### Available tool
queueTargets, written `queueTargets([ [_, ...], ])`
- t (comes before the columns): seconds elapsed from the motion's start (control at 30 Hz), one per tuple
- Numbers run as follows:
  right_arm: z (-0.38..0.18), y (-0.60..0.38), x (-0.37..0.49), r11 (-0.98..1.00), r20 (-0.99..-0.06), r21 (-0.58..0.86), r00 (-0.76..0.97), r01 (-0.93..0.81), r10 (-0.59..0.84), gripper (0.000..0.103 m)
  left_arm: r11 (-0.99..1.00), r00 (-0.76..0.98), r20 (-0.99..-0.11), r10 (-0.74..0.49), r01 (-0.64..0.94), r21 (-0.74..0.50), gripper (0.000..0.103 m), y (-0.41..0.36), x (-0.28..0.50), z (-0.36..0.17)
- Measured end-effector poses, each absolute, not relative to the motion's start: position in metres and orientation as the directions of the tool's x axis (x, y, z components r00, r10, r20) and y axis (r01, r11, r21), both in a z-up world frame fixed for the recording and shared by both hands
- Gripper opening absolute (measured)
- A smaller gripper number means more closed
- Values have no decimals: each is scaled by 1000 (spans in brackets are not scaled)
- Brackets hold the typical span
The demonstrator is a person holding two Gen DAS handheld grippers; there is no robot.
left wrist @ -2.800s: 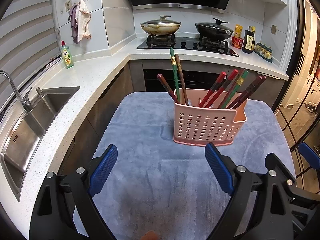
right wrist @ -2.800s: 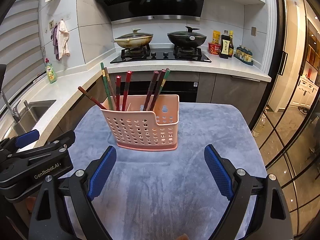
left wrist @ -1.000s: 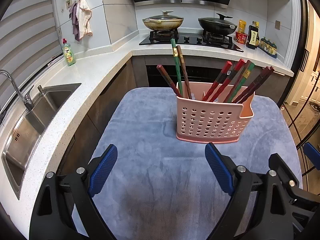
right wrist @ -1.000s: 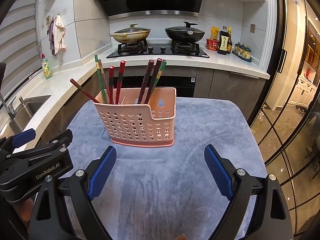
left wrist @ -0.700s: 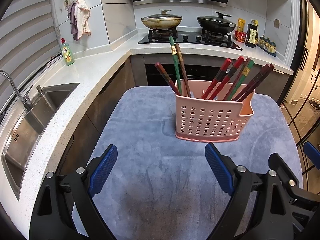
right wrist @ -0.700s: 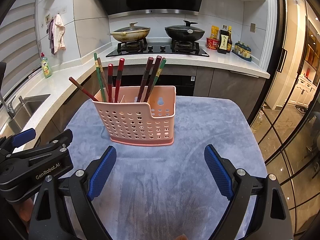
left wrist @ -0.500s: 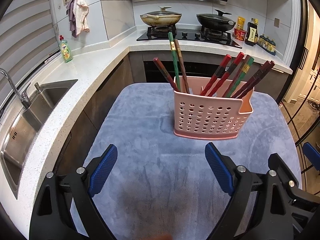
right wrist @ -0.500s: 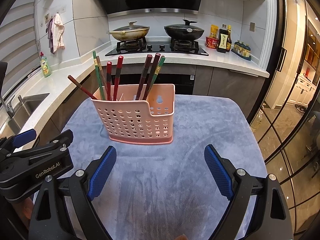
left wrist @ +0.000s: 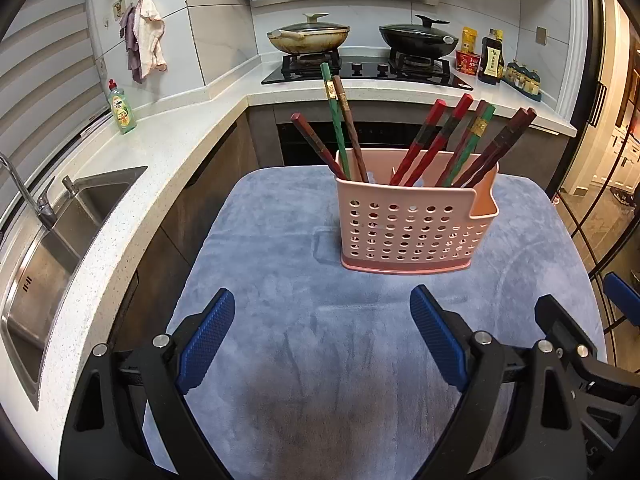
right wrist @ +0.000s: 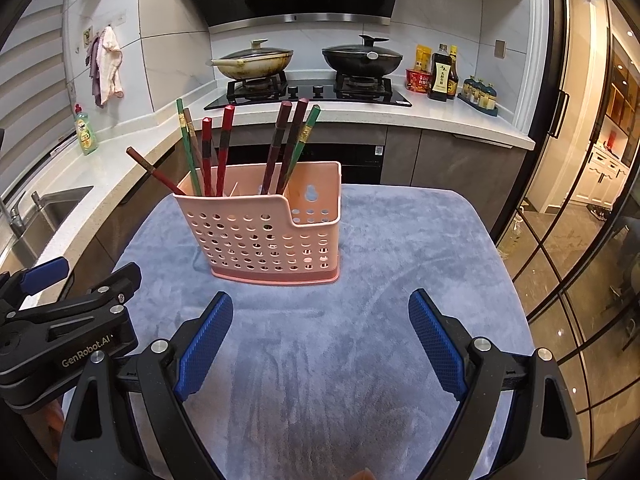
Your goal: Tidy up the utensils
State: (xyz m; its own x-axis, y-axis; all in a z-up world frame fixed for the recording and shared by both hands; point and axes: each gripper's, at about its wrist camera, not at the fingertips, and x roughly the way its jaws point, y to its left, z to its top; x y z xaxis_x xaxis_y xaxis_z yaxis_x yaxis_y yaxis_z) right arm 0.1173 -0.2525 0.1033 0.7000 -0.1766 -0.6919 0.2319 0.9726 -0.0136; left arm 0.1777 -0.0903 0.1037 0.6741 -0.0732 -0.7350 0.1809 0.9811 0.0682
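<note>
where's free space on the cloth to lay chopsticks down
The cloth is bare between the holder and both grippers, and to the holder's right up to the cloth edge. A narrower strip runs left of it. Inside the holder is crowded with chopsticks.

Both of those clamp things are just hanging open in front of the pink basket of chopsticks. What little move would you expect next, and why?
Probably a short reach forward with the left hand-held gripper toward the lone chopstick leaning out over the pink basket's left edge. Both it and the right hand-held gripper are open and empty above the grey cloth, short of the basket, and that stick splays away from the rest.
</note>
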Motion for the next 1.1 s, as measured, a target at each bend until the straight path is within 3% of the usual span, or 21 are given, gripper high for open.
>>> queueTargets([
  [1.1, 102, -254, 120, 971, -703, -7, 690, 237, -174, 86, 982, 627, -775, -78, 180, 47, 87, -89, 182, 98],
])
